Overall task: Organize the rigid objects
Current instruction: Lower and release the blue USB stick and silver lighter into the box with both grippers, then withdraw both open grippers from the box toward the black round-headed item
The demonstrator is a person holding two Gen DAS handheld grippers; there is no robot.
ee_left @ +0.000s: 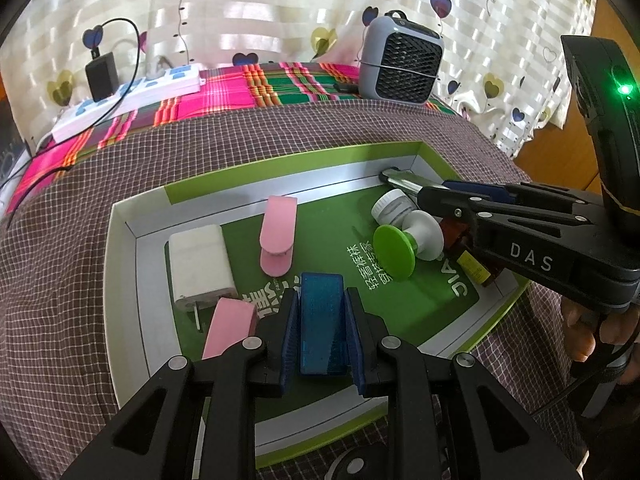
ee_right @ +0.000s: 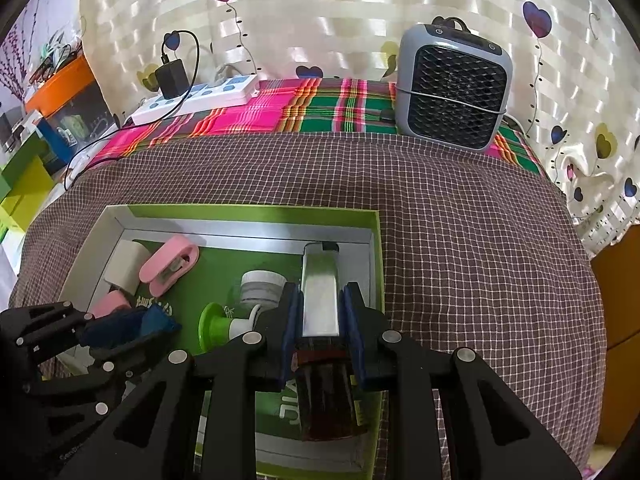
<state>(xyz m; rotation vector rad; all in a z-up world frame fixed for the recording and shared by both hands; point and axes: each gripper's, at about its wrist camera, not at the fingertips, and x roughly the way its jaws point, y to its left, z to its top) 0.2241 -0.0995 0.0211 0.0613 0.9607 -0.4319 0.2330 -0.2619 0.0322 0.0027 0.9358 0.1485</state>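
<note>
A green box lid tray point(ee_left: 140, 264) point(ee_right: 374, 240) lies on the checked cloth. My left gripper point(ee_left: 322, 308) is shut on a blue translucent rectangular block point(ee_left: 322, 316) over the tray's near side; it shows at the left of the right wrist view point(ee_right: 132, 326). My right gripper point(ee_right: 322, 308) is shut on a lighter point(ee_right: 320, 296) with a silver top and dark red body, over the tray's right side; it also shows in the left wrist view point(ee_left: 404, 179). In the tray lie a white charger point(ee_left: 198, 268), two pink clips point(ee_left: 276, 236) point(ee_left: 228, 326) and a white fitting with a green disc point(ee_left: 396, 252).
A grey desk heater point(ee_left: 400, 64) point(ee_right: 452, 88) stands at the back right on a bright plaid cloth. A white power strip point(ee_left: 132, 96) point(ee_right: 200, 98) with a black adapter lies at the back left. Coloured boxes point(ee_right: 28, 176) stand off the left edge.
</note>
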